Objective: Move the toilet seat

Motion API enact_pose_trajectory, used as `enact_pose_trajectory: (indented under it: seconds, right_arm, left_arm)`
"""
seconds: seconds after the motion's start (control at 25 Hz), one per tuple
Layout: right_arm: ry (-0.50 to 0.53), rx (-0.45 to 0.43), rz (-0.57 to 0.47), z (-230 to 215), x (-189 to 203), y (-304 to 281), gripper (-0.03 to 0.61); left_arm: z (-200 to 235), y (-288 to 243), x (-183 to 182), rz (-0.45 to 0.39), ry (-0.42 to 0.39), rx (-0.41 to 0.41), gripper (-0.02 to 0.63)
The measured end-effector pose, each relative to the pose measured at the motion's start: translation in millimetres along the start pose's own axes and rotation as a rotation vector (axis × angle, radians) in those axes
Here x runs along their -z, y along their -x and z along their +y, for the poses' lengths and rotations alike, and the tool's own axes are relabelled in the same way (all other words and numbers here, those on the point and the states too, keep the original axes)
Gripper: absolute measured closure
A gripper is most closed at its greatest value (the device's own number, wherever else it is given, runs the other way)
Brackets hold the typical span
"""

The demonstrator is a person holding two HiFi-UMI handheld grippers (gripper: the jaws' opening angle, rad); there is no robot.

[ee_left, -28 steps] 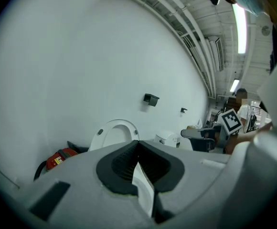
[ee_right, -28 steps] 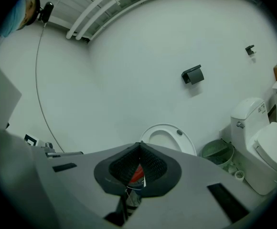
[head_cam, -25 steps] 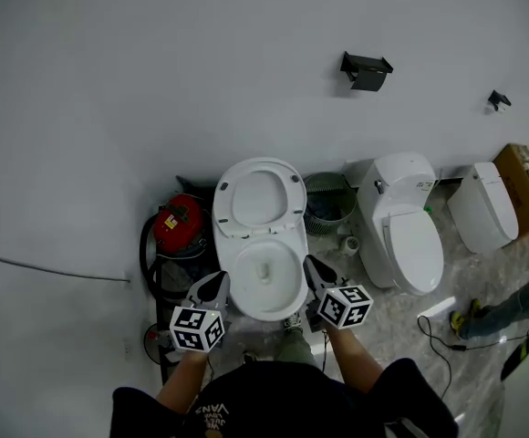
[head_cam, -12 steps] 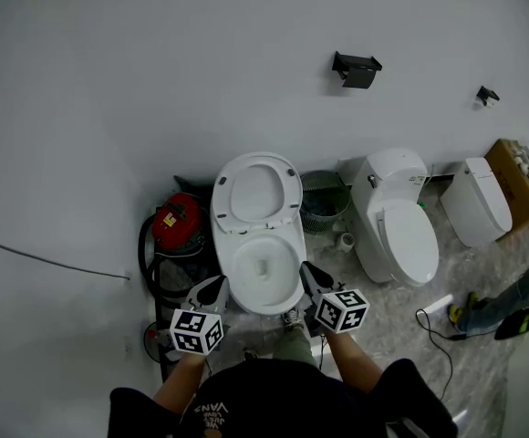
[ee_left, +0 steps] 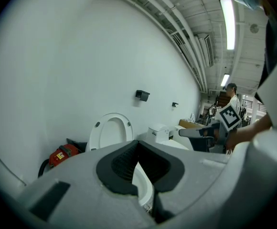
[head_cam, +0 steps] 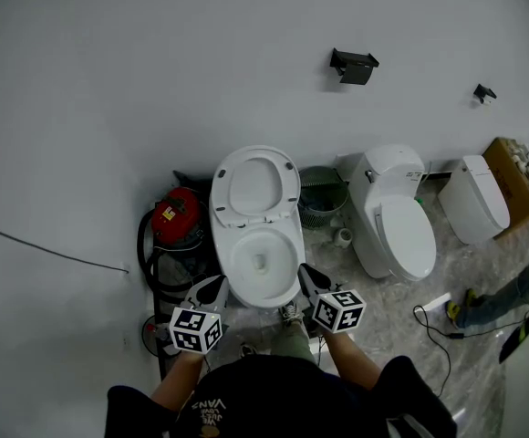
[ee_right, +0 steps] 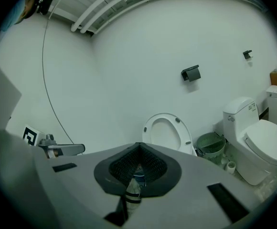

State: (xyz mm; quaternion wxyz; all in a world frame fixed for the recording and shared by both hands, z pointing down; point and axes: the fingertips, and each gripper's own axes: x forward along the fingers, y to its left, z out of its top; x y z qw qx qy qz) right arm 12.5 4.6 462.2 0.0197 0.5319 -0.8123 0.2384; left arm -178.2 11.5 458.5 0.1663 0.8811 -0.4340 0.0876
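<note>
Though the left gripper (head_cam: 216,286) and right gripper (head_cam: 306,274), both closed on nothing, have drifted back beside the bowl (head_cam: 260,267), we find the toilet seat (head_cam: 254,186) still upright against the wall (head_cam: 155,80), unmoved.

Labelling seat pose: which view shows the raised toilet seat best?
Head view: the whole toilet seat shows, raised and unobstructed. Both gripper views catch it upright too, but smaller, with its lower edge cut off.

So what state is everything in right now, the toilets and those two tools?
Toilet seat: raised, bowl uncovered.
Second toilet lid: down.
Left tool: shut, holding nothing.
Right tool: shut, holding nothing.
Green basket: upright.
</note>
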Motion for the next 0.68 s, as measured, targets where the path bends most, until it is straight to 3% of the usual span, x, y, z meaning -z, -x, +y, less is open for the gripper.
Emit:
enact_pose_trajectory:
  seconds: [0.68]
  right_arm:
    - [-0.004, -0.017, 0.021, -6, 7, -2, 0.580]
  left_arm:
    - [-6, -5, 16, 0.033, 0.034, -0.026, 0.612]
